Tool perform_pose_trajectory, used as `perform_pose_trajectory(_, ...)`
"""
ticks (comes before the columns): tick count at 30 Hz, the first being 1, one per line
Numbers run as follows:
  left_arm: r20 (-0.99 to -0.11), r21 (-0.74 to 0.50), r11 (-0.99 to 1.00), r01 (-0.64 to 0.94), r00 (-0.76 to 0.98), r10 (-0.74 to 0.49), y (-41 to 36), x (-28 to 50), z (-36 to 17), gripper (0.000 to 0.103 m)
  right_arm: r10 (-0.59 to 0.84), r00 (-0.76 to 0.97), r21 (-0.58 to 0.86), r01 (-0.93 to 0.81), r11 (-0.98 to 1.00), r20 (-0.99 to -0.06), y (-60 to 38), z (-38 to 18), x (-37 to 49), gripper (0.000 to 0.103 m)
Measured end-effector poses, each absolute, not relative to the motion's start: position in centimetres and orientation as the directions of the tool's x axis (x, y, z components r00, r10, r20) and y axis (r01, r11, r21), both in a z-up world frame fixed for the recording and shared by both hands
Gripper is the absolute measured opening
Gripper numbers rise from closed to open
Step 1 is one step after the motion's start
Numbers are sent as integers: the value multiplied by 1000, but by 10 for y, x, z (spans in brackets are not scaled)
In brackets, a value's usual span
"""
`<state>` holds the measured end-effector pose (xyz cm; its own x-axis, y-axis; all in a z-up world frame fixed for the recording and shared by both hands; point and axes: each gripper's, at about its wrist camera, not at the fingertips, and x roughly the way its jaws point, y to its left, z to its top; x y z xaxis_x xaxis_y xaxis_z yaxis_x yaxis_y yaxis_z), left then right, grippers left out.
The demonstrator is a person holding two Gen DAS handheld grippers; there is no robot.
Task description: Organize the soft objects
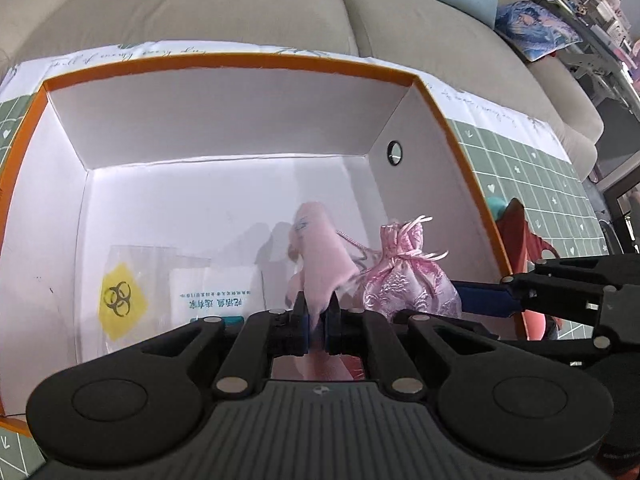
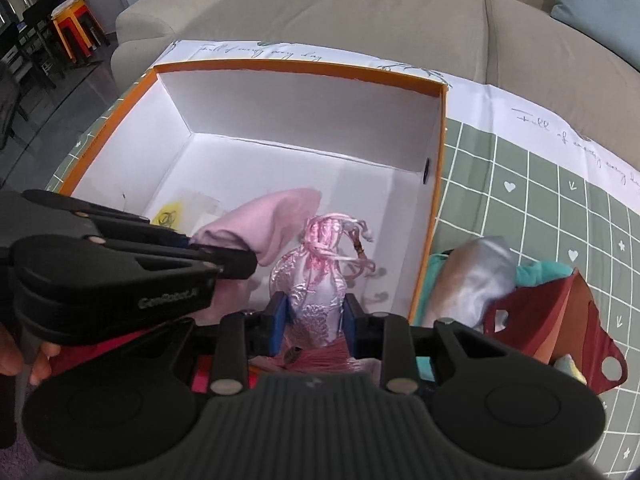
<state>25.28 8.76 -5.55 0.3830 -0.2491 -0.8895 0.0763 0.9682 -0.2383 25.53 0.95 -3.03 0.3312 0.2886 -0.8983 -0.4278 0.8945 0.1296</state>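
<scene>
Over the open white box, both your tongs are loaded. Your left gripper pinches a pale pink cloth; its lower end is hidden behind the fingers. Your right gripper is clamped on one pink brocade pouch, whose base is cut off by the fingers. Ahead of both tips the box floor lies open up to the far wall. One biohazard bag lies left of your left tips. Right of your right tips, outside the orange rim, a silver, teal and red heap is hard to sort out.
</scene>
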Motion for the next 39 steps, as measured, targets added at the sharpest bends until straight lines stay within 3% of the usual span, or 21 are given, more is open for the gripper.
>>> perform_pose_trajectory(1, -892, -236, 969, 71, 381, -245, 88, 253, -55, 7, 285, 331, 125, -430, 894, -900, 11, -29, 255, 29)
perform_pose_trajectory(5, -895, -228, 972, 48, 382, -229, 90, 253, -56, 35, 272, 340, 105, -437, 893, -900, 15, -28, 253, 30)
perform_pose_trajectory(8, -889, -226, 974, 29, 403, -218, 94, 250, -51, 42, 270, 356, 94, -441, 893, -894, 14, -25, 249, 42)
perform_pose_trajectory(23, -770, -214, 976, 49, 606, -199, 96, 195, 7, 42, 350, 515, 132, -413, 901, -782, -13, 39, 197, 48)
perform_pose_trajectory(32, -654, -167, 969, 180, 716, -246, 59, 138, 44, 42, 362, 639, 170, -343, 924, -678, -60, 72, 131, 48)
perform_pose_trajectory(39, -633, -149, 949, 279, 710, -308, 14, 105, 47, 43, 310, 697, 175, -260, 950, -646, -110, 67, 82, 50)
